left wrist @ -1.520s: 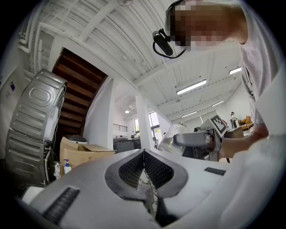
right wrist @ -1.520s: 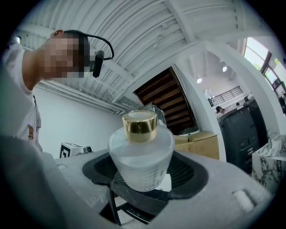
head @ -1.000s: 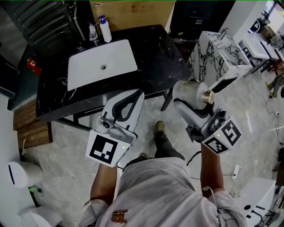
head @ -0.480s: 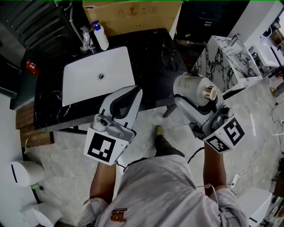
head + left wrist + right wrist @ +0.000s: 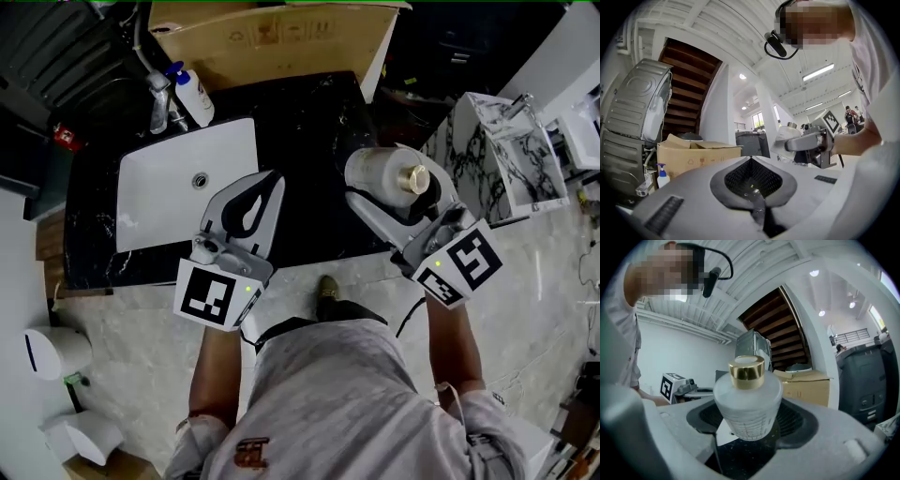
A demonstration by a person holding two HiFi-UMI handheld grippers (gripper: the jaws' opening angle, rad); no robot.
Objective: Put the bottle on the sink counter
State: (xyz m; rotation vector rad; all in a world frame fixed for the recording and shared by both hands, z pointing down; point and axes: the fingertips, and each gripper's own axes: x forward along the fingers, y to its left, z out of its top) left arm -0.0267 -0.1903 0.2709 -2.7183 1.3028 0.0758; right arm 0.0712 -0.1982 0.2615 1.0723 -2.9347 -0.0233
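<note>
A frosted white bottle with a gold cap is held in my right gripper, which is shut on it. It hangs over the right part of the black sink counter. In the right gripper view the bottle fills the space between the jaws, gold cap toward the camera's top. My left gripper is shut with nothing in it, above the counter's front edge beside the white basin. The left gripper view shows its jaws closed together and the bottle at the right.
A faucet and a pump soap bottle stand behind the basin. A cardboard box leans behind the counter. A marbled white stand is to the right. The person's foot is on the tiled floor in front.
Both grippers moved forward over the counter. The bottle, earlier off the counter's right front corner, now hangs above its right part. The left gripper stayed shut.
</note>
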